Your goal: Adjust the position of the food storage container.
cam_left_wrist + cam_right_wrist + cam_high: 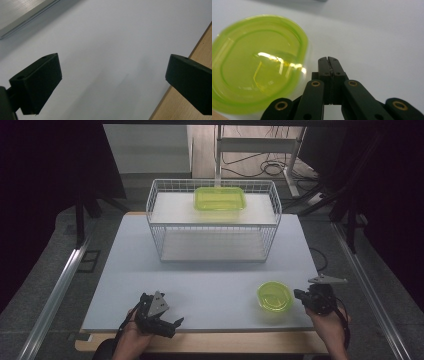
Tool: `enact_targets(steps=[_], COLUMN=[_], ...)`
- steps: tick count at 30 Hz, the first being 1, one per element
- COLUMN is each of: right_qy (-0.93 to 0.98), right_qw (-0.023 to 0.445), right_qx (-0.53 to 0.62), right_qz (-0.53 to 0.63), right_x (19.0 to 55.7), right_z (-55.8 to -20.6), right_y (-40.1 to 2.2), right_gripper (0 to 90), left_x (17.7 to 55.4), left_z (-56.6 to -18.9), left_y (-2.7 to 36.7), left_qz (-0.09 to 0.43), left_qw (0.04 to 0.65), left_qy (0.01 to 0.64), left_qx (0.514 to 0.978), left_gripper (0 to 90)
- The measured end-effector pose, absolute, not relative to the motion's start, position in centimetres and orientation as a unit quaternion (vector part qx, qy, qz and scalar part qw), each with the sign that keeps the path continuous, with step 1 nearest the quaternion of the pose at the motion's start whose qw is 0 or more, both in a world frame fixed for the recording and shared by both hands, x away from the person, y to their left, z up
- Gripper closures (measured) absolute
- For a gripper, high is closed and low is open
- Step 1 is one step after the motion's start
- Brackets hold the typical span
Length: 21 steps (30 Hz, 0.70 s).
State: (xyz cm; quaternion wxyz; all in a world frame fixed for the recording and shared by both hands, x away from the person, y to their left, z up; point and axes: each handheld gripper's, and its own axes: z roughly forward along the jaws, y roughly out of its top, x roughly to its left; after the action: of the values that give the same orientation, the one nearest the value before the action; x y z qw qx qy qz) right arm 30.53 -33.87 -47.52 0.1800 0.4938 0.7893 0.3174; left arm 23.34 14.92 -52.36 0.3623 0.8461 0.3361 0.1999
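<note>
The left gripper (159,316) hovers over the near edge of the pale grey counter (210,275), its fingers (37,85) spread wide with bare surface between them. The right gripper (328,62) has its fingers pressed together, empty, and their tips lie just beside the rim of a small round translucent lime-green plastic container (274,296), possibly touching it. Well beyond both sets of fingers, a rectangular lime-green plastic container (220,199) rests on the upper shelf of a white wire rack (157,227).
</note>
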Motion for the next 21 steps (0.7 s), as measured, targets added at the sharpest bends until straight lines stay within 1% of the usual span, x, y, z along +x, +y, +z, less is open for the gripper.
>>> enact_targets(steps=[5,10,17,21], right_qy=[0.791,0.807,0.817,0.819], right_qw=[0.158,0.131,0.123,0.106], right_qx=[0.499,0.482,0.465,0.459], right_qz=[0.316,0.316,0.318,0.328], right_x=[29.5,28.9,29.0,29.2], right_z=[-48.4,-49.2,-49.7,-49.8], right_y=[-34.5,-33.5,-32.1,-31.4], right_gripper=[89.4,89.3,89.3,89.3], left_x=[23.3,23.3,23.4,23.4], left_z=[-52.4,-52.4,-52.4,-52.5], left_y=[14.8,14.8,14.7,14.7], left_qz=[0.2,0.201,0.2,0.2], left_qw=[0.361,0.359,0.359,0.357], left_qy=[0.334,0.334,0.334,0.333], left_qx=[0.847,0.848,0.848,0.849], left_gripper=[0.3,0.3,0.3,0.3])
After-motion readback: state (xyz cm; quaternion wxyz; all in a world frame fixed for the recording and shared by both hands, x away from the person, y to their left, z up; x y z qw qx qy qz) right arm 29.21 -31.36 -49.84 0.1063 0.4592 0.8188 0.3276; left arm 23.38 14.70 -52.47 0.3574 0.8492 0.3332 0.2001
